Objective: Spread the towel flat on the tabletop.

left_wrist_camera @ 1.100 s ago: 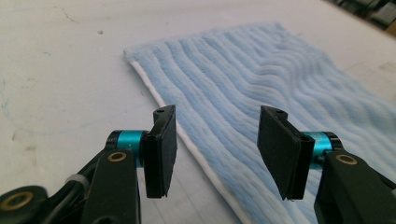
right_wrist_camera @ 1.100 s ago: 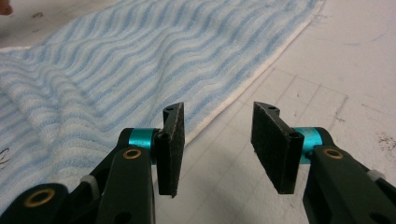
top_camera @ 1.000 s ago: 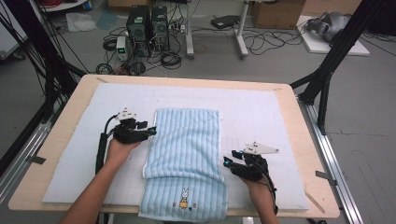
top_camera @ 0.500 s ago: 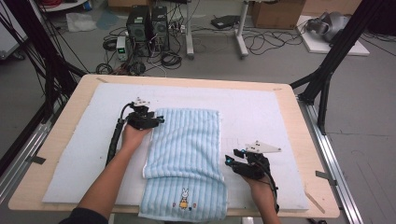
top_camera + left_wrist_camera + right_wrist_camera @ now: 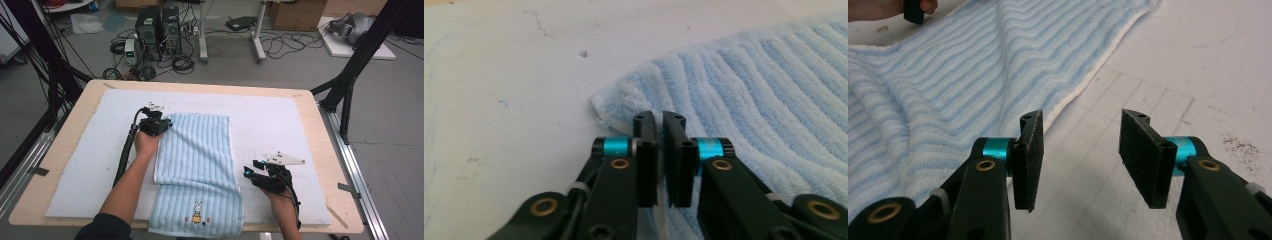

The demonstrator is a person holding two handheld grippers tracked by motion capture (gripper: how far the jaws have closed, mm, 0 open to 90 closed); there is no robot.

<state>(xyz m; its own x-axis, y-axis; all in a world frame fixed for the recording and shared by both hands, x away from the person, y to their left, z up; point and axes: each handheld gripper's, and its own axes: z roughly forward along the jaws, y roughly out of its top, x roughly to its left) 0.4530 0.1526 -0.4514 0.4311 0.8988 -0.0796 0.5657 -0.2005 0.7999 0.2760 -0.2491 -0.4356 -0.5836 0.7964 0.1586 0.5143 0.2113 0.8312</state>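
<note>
The left gripper (image 5: pixel 659 117) has just been closing; its two black jaws now pinch the far left corner of one ribbed, pale blue terry towel (image 5: pixel 197 165), lying folded at frame centre in the high view on a white foam mat (image 5: pixel 80 165). The right gripper (image 5: pixel 1080 135), lower right, stands apart with rough dark pads (image 5: pixel 1140 155) over bare gridded mat, just beside the towel's edge
</note>
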